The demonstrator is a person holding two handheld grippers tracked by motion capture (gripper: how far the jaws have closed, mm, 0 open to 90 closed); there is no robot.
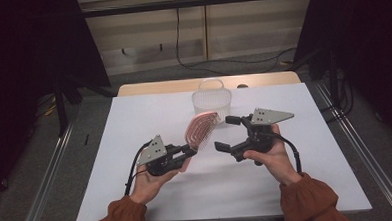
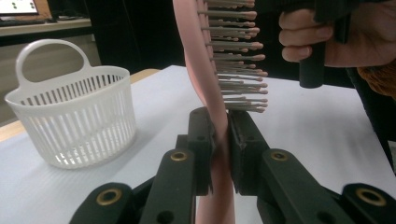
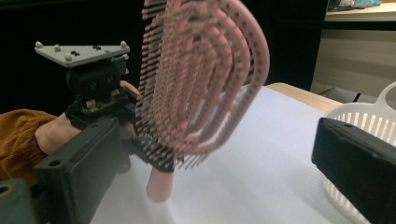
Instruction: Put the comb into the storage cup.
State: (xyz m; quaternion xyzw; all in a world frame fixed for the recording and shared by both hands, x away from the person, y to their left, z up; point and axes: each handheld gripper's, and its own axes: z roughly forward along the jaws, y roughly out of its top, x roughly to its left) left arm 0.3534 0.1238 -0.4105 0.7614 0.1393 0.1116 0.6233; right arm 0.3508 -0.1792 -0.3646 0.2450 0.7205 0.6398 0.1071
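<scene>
One white basket (image 1: 211, 101) beyond pink hairbrush (image 1: 201, 129).

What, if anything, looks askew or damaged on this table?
Nothing stands out. The pink hairbrush is held off the table in the left hand-held gripper, and the white basket stands upright and looks intact.

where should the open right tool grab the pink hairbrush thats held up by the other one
Probably the bare outer rim of the pink hairbrush head, coming from the right tool's own side, jaws across the thin edge. The left tool already clamps the neck above the handle, and the bristles offer no firm hold. The head stands raised off the table, so its rim is free to reach.
</scene>
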